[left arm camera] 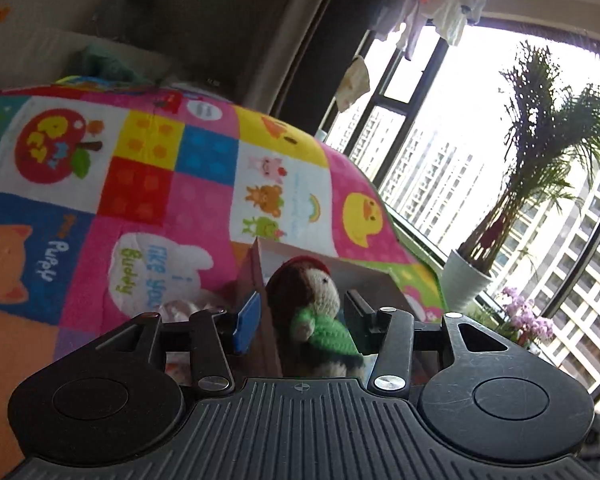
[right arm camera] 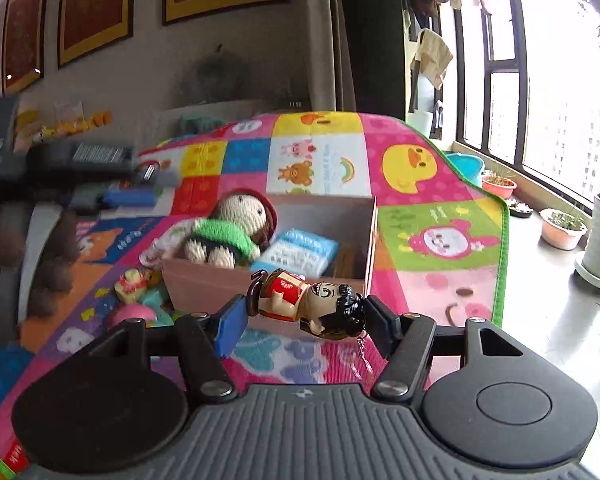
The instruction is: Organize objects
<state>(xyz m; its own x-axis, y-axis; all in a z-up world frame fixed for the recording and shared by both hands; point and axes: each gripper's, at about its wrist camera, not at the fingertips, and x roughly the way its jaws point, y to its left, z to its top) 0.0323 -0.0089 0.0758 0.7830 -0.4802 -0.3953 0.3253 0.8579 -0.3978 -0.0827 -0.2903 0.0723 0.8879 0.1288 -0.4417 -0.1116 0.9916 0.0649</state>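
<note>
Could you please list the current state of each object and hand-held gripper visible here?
Cardboard box: open-topped, on the play mat.
Knitted doll: leaning over the box's left wall.
Blue packet: lying inside the box.
Plastic figurine: sideways, clamped in the right hand-held gripper.
Left hand-held gripper: open around the doll, pads not pressing.

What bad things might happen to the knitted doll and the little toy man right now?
1. The knitted doll leans over the cardboard box's edge with nothing gripping it; it may tip out onto the play mat.
2. The left gripper has been opening, its blue finger outside the wall; pulling away could snag the box.
3. The right gripper pinches the toy man only end to end, head and base; he might twist loose and fall short of the box.
</note>
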